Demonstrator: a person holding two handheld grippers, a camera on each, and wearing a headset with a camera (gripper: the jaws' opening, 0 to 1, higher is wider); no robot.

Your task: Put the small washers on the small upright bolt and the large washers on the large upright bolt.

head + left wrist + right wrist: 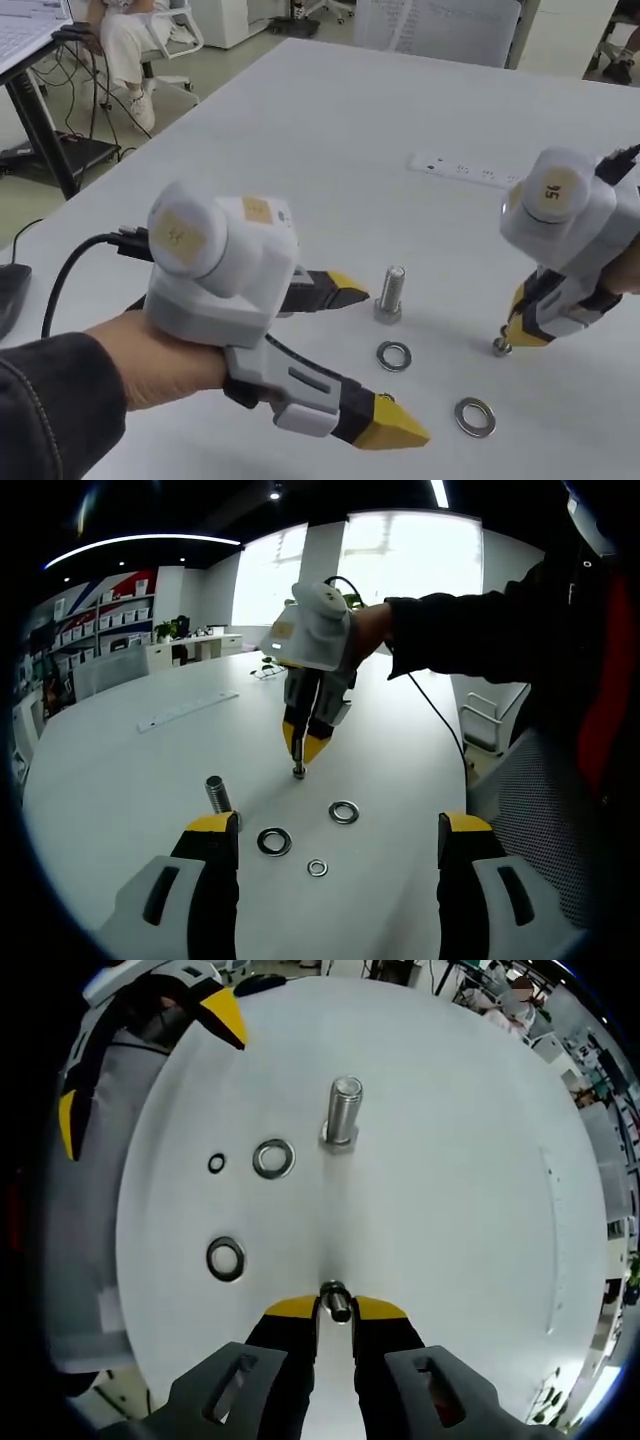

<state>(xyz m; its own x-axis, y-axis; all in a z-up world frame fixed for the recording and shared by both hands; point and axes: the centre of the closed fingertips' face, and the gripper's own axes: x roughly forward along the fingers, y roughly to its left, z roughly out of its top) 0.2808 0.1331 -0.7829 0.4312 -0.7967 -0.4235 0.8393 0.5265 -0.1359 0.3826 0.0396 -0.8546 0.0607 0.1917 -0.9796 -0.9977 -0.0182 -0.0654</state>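
Note:
The large upright bolt (390,294) (218,794) (342,1110) stands on the white table (300,150). To its right my right gripper (512,338) (336,1308) points down, shut on the small upright bolt (501,346) (298,771) (335,1300), which rests on the table. Two large washers (393,355) (475,417) lie flat near the large bolt, also seen as washers (273,1158) (226,1258). A small washer (317,867) (216,1163) lies beside them. My left gripper (375,360) (338,830) hovers open, a little short of the washers, holding nothing.
A white power strip (465,168) (188,708) lies further back on the table. A seated person (130,40) and a desk with cables (50,120) stand beyond the table's left edge. The tabletop stretches bare behind the bolts.

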